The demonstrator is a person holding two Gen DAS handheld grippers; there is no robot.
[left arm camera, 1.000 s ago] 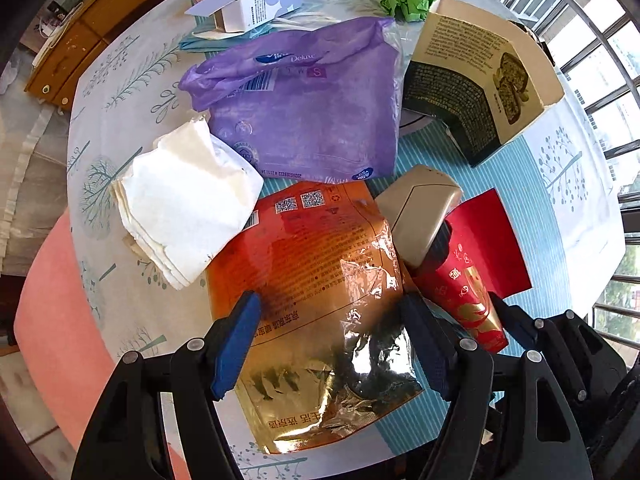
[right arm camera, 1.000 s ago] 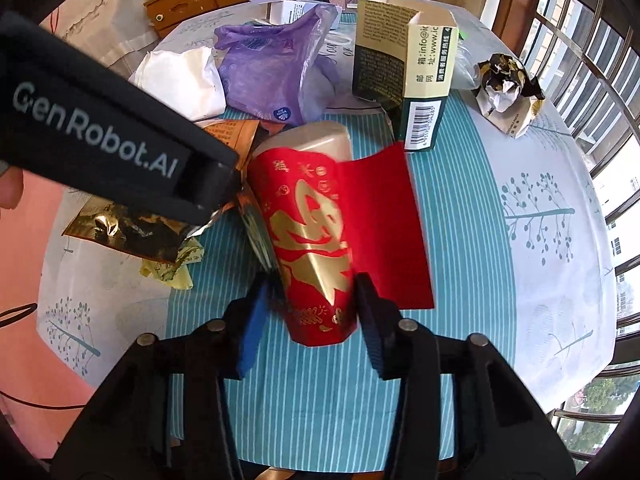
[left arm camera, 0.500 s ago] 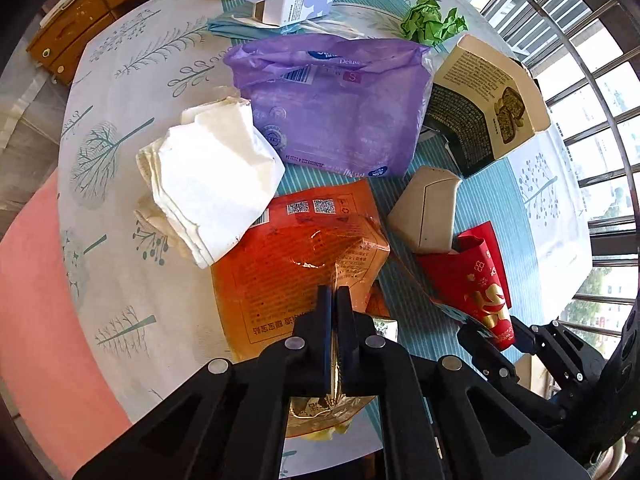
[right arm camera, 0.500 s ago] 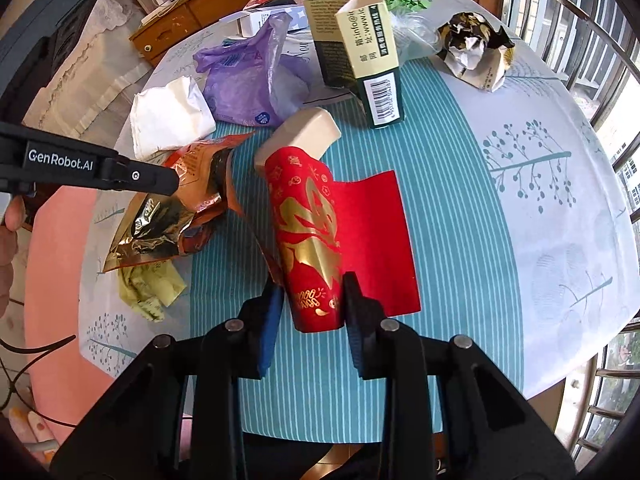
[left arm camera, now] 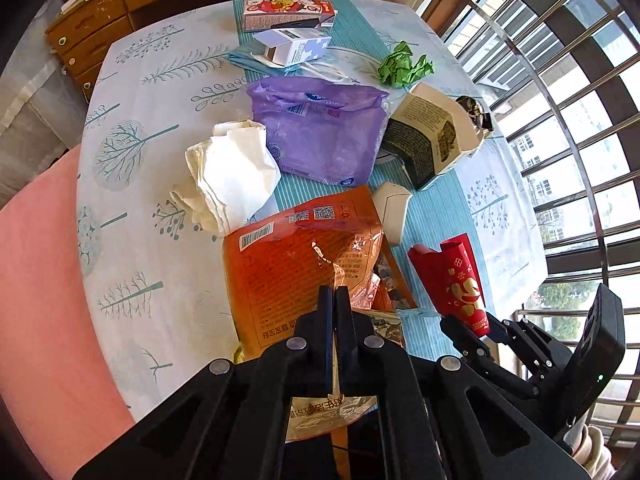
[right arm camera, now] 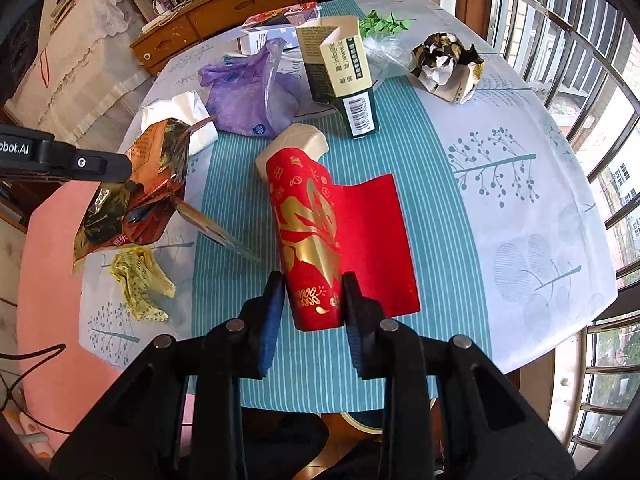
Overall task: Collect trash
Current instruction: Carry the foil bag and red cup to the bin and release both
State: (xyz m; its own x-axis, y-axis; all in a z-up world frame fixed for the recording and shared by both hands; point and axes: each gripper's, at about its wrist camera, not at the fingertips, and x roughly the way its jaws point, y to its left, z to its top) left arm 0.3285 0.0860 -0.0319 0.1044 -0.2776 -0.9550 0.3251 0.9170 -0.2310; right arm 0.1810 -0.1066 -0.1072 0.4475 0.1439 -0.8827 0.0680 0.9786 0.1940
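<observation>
A: What has the left gripper got?
B: Its jaws are pinched flat on the orange foil bag, low in the middle of the left wrist view.
A: And the right gripper?
B: Clamped narrowly on the red envelope, mid-frame in the right wrist view; its far end is over the counter.
A: Other trash?
B: A purple bag, tissue and box lie above the centre.
</observation>
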